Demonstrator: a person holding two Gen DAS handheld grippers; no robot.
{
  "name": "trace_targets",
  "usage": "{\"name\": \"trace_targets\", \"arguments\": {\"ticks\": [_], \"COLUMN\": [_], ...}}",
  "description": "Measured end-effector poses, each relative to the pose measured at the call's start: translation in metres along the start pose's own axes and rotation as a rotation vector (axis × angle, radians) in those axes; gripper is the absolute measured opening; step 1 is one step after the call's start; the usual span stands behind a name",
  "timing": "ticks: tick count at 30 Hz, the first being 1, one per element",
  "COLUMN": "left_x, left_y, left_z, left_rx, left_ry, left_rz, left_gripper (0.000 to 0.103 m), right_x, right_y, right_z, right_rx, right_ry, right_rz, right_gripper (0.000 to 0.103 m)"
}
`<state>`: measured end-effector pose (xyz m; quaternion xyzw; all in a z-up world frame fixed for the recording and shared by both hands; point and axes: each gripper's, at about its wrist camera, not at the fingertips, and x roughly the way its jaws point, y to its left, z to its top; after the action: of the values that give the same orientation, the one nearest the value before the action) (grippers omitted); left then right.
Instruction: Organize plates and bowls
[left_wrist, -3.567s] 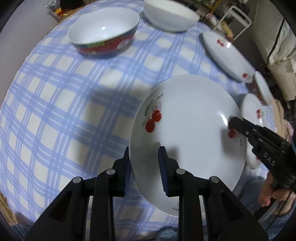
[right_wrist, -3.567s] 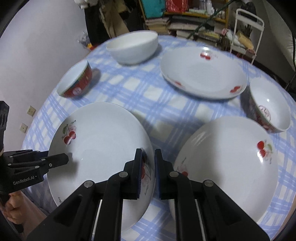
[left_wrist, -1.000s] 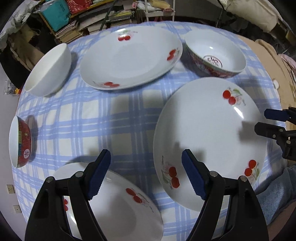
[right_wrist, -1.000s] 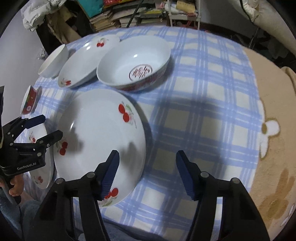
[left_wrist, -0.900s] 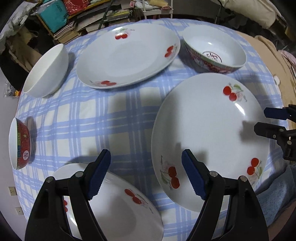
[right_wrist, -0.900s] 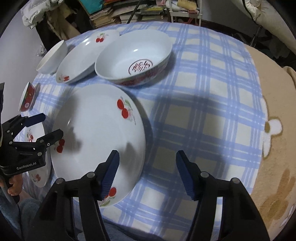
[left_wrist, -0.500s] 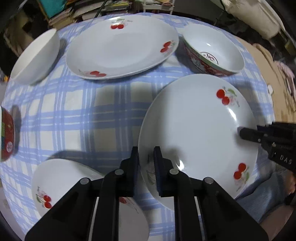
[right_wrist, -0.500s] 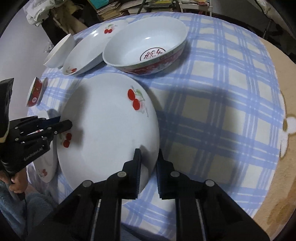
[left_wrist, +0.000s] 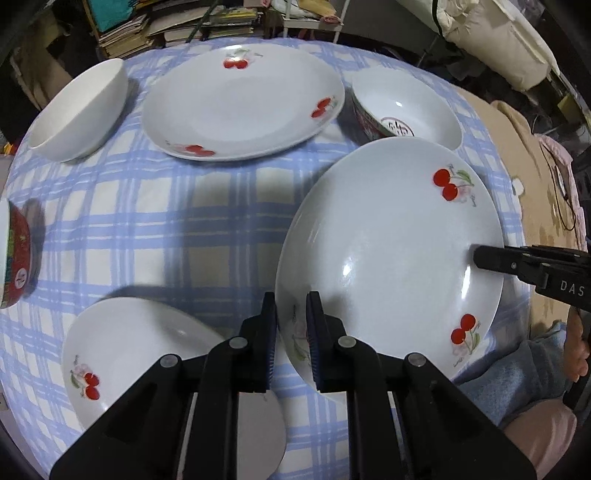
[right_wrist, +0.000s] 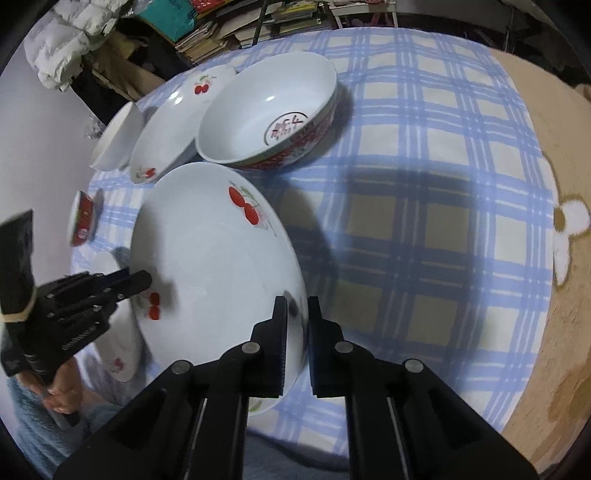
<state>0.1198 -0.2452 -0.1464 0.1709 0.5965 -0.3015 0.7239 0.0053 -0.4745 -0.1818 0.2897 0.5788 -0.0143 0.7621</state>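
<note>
Cherry-print plate (left_wrist: 388, 251) sits tilted above the checked tablecloth (left_wrist: 184, 221), pinched at opposite rims by the left gripper (left_wrist: 291, 332) and right gripper (right_wrist: 297, 332) — the lift is under way, and next it likely needs level carrying onto another plate (left_wrist: 147, 350).

The big plate (left_wrist: 388, 251) sits near right on the table (left_wrist: 184, 221), the patterned bowl (left_wrist: 406, 118) just behind it, a second plate (left_wrist: 240, 103) far centre, another plate (left_wrist: 147, 354) near left, small bowls (left_wrist: 77, 114) off left.
</note>
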Motion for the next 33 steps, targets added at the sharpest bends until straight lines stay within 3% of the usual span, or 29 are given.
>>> {"name": "trace_targets", "arguments": {"ticks": [16, 26, 33], "left_x": [-0.108, -0.141, -0.144], "left_y": [0.061, 0.110, 0.133], "left_z": [-0.023, -0.068, -0.095], "left_rx": [-0.040, -0.158, -0.208], "left_ry": [-0.124, -0.168, -0.166], "left_rz": [0.061, 0.072, 0.089], "left_gripper": [0.015, 0.015, 0.016], "right_x": [-0.015, -0.013, -0.005], "right_y": [0.090, 0.155, 0.187], "right_z": [-0.001, -0.002, -0.010], "right_rx": [-0.088, -0.185, -0.223], "right_ry": [-0.044, -0.071, -0.090], "right_rz": [0.090, 0.125, 0.118], "right_gripper": [0.012, 0.012, 0.012]}}
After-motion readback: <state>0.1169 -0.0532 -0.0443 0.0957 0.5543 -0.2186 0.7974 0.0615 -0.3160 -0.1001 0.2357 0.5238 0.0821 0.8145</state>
